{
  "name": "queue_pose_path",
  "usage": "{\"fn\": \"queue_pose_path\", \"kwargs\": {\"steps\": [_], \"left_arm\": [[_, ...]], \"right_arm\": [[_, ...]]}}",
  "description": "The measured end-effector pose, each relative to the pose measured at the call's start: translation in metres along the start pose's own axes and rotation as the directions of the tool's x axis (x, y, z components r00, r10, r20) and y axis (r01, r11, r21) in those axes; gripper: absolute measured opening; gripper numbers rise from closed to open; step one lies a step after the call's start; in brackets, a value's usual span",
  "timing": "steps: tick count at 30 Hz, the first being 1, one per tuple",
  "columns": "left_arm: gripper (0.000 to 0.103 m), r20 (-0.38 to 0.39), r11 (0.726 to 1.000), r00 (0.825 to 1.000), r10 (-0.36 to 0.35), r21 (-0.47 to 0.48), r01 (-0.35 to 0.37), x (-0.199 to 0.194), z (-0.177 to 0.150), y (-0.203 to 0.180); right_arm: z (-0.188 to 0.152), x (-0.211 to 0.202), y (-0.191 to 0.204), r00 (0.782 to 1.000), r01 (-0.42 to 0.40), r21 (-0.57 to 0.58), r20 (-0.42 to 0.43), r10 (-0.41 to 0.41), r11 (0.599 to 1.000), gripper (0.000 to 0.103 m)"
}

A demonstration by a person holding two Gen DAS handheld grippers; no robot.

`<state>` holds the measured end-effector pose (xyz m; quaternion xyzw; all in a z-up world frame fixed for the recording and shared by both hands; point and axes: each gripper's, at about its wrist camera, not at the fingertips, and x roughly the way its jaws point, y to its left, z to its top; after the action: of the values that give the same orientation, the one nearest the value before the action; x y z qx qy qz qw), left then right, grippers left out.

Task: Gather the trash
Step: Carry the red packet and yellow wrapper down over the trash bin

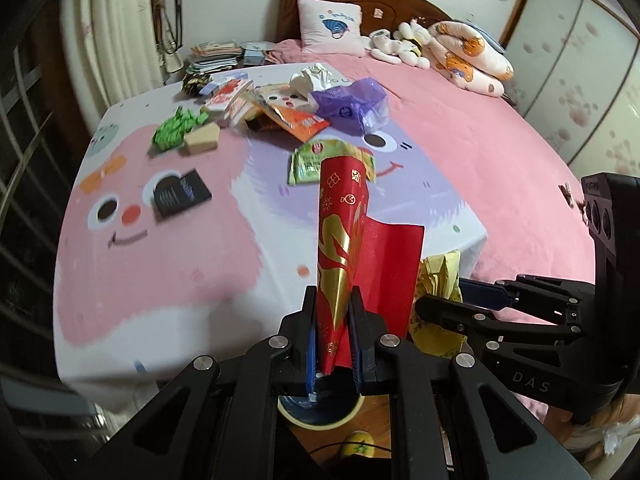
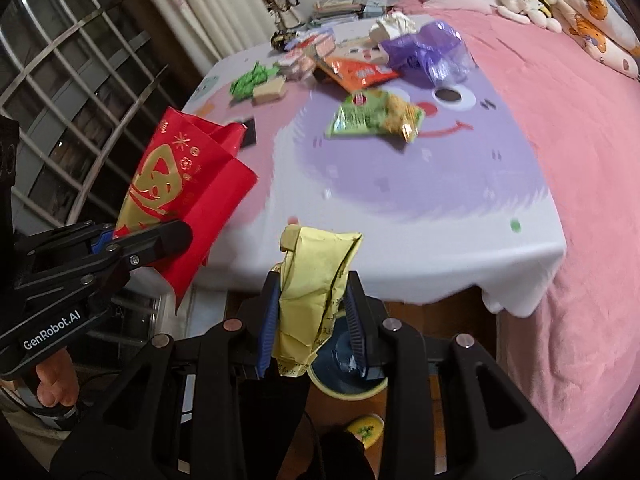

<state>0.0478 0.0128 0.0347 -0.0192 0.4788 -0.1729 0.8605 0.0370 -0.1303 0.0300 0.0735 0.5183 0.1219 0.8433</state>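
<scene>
My left gripper (image 1: 335, 336) is shut on a red and gold paper envelope (image 1: 352, 248), held upright past the near edge of the bed; the envelope also shows in the right wrist view (image 2: 180, 184). My right gripper (image 2: 312, 320) is shut on a crumpled yellow paper (image 2: 316, 280), which also shows in the left wrist view (image 1: 438, 280). Both hang above a round bin with a yellow rim (image 2: 348, 390) on the floor. More trash lies on the cartoon cloth (image 1: 160, 272): a green snack bag (image 2: 376, 116), an orange packet (image 2: 360, 72), a purple plastic bag (image 2: 428, 52), and green wrappers (image 1: 176, 130).
A black card (image 1: 180, 196) and a tan block (image 1: 202, 140) lie on the cloth. A pillow (image 1: 330, 26), plush toys (image 1: 404, 44) and a rolled quilt (image 1: 468, 54) sit at the bed's head. Books (image 1: 216, 58) are stacked at the back left. A barred window (image 2: 72, 92) is on the left.
</scene>
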Motion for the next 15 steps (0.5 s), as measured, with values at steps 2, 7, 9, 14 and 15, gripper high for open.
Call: {"fn": "queue_pose_path", "kwargs": {"steps": [2, 7, 9, 14, 15], "left_arm": [[0.013, -0.012, 1.0, 1.0, 0.01, -0.017, -0.01, 0.002, -0.019, -0.009], [0.013, -0.058, 0.998, 0.998, 0.006, -0.057, -0.01, 0.007, -0.058, -0.02], [0.013, -0.07, 0.998, 0.998, 0.001, -0.07, -0.005, 0.01, -0.072, -0.02], [0.013, -0.111, 0.994, 0.994, 0.009, -0.111, -0.022, 0.034, -0.102, -0.011], [0.013, -0.118, 0.992, 0.993, 0.012, -0.121, -0.026, 0.041, -0.108, -0.008]], "right_arm": [[-0.016, 0.0, -0.006, 1.0, -0.003, 0.004, -0.024, 0.003, 1.0, 0.028], [-0.053, 0.005, -0.019, 0.996, -0.022, 0.036, -0.086, 0.025, 0.999, 0.028], [-0.065, 0.012, -0.023, 0.994, -0.026, 0.047, -0.105, 0.031, 0.999, 0.028], [-0.099, 0.042, -0.034, 0.985, -0.027, 0.096, -0.168, 0.043, 0.995, 0.028], [-0.104, 0.05, -0.037, 0.983, -0.026, 0.105, -0.18, 0.044, 0.994, 0.028]]}}
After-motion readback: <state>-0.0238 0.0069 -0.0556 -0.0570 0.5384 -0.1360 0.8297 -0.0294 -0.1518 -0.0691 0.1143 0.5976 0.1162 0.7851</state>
